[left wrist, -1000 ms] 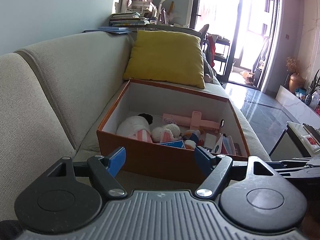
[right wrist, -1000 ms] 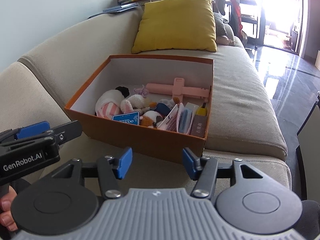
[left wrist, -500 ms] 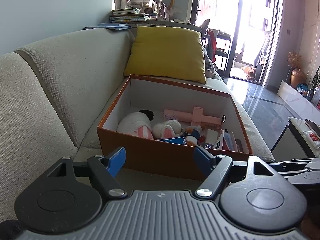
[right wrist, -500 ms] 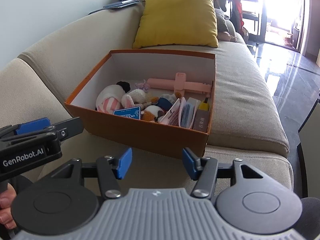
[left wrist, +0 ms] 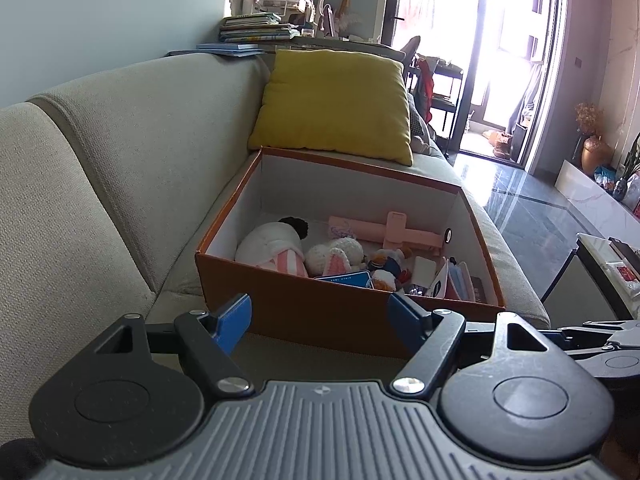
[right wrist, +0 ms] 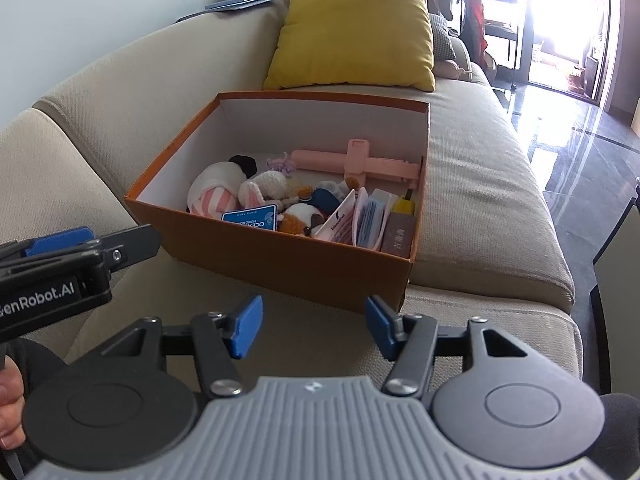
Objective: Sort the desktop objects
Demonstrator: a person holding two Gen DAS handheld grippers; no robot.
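An open orange cardboard box (right wrist: pixel 280 256) stands on the beige sofa seat, and its front wall (left wrist: pixel 280 292) faces both grippers. Inside lie a white plush with pink stripes (right wrist: pixel 216 196), a white crocheted bunny (right wrist: pixel 268 188), a pink stick-shaped holder (right wrist: pixel 360 162), a blue card (right wrist: pixel 250 218), booklets (right wrist: pixel 372 220) and a small brown box (right wrist: pixel 398 234). My left gripper (left wrist: pixel 320 320) is open and empty just short of the box. To its right, my right gripper (right wrist: pixel 315 326) hovers over the seat before the box's near corner, its jaws opening with nothing between them.
A yellow cushion (right wrist: pixel 352 32) leans on the sofa behind the box. The sofa back (left wrist: pixel 120 152) rises along the left. Stacked books (left wrist: pixel 256 28) sit on a desk behind it. A dark glossy floor (right wrist: pixel 580 152) and a table edge (left wrist: pixel 600 256) lie to the right.
My right gripper's jaws stand a little wider than before. Both grippers stay where they were, and the box and its contents have not moved.
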